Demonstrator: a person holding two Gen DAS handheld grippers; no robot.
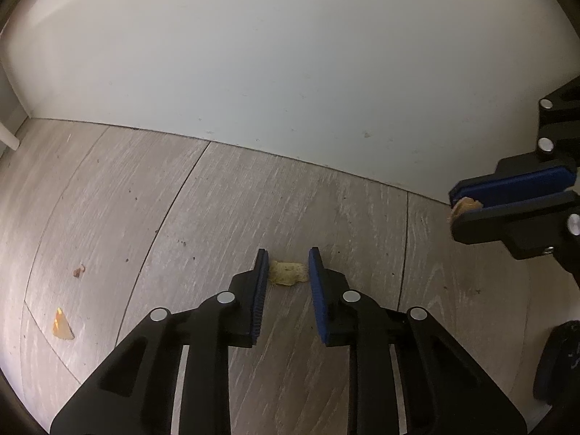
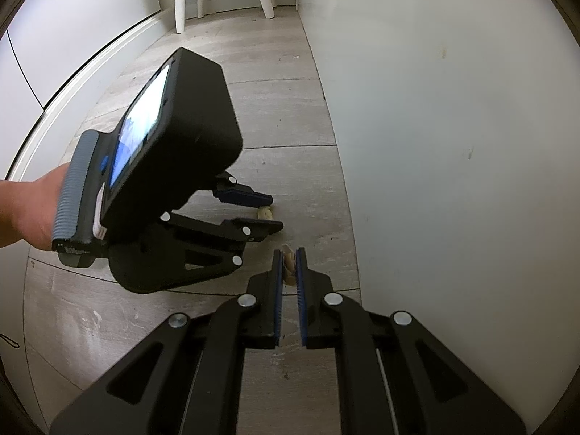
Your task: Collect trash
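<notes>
While the right gripper [image 2: 289, 262] pinches one crumb [image 2: 289, 260], the left gripper [image 1: 288, 272] sits down on the floor [image 1: 203, 224], jaws not quite touching a chip scrap [image 1: 287, 273] between its tips. Light, brittle stuff: squeeze its edges gently or it crumbles.

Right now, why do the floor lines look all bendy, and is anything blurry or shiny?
Left wrist view: the fisheye lens curves the floor planks and darkens the corners; the chip between the left claw is sharp. Right wrist view: the same bending, the hand at the edge is blurred, and the screen on the left claw's body glares blue-white.
</notes>
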